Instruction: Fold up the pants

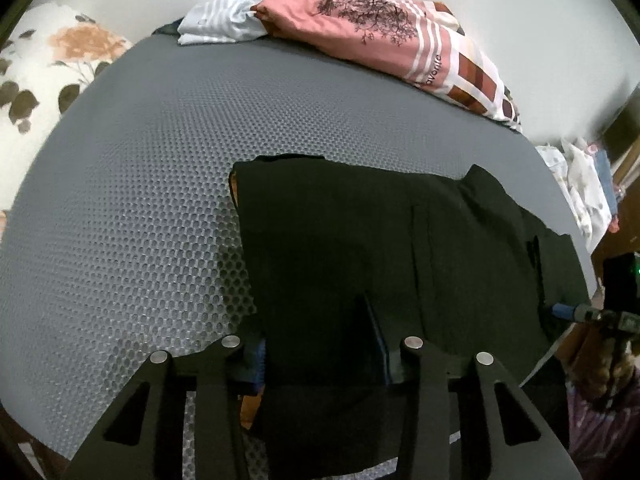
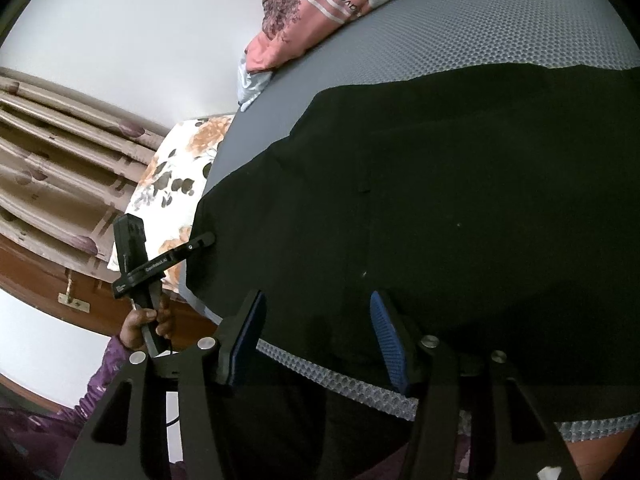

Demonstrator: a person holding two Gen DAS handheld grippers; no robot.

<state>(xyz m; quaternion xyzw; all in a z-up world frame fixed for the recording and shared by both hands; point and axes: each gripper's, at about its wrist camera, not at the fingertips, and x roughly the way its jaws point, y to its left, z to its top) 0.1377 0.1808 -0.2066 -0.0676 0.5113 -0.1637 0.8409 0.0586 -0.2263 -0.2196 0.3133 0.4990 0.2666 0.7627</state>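
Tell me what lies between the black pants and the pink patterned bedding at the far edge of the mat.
Only bare grey honeycomb mat lies between the black pants and the pink patterned bedding; the left wrist view shows this best.

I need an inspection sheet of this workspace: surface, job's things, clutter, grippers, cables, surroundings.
Surface: grey honeycomb mat.
Job's things: black pants lying spread on the mat.
Clutter: pink printed cloth and white striped cloth at the far edge.
Grippers: left gripper and right gripper both over the pants' near edge, jaws apart; grip cannot be told.
Cables: nothing seen.
Surroundings: floral pillow, curtain, white wall.
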